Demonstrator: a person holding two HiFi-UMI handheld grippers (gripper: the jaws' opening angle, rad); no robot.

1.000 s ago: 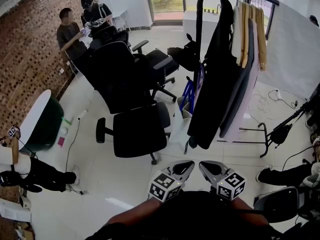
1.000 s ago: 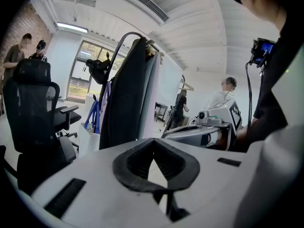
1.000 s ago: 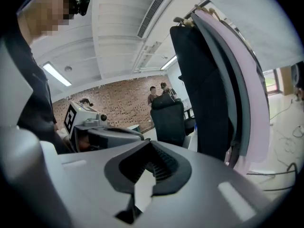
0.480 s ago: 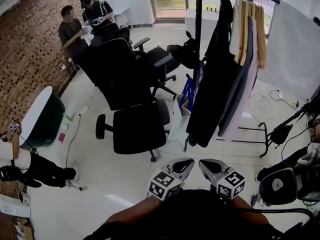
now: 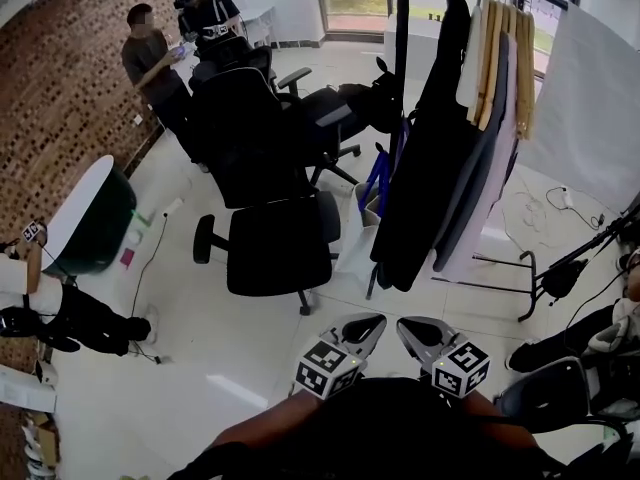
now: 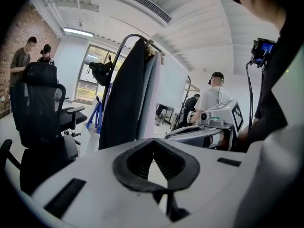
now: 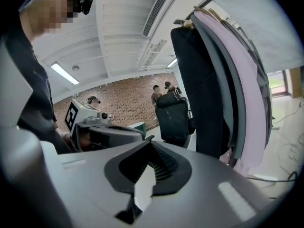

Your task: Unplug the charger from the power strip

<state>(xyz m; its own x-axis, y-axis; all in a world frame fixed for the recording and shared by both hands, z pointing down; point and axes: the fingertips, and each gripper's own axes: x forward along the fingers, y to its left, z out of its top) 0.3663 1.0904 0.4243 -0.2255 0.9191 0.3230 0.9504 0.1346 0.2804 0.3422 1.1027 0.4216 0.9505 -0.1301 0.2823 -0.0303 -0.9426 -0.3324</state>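
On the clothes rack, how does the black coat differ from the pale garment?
The black coat hangs at the rack's end nearest the chair; the pale garment hangs further along, beyond a grey one. The black coat shows its whole side; the pale garment only an edge. Both hang from that rack.

Held side by side close before the body, the left gripper [image 5: 364,327] and the right gripper [image 5: 412,329] point slightly downward, the fingers of both closed on nothing.

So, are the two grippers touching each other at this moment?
Apart. The head view shows it: the left gripper and the right gripper are side by side, with a narrow strip of pale floor visible between their tips.
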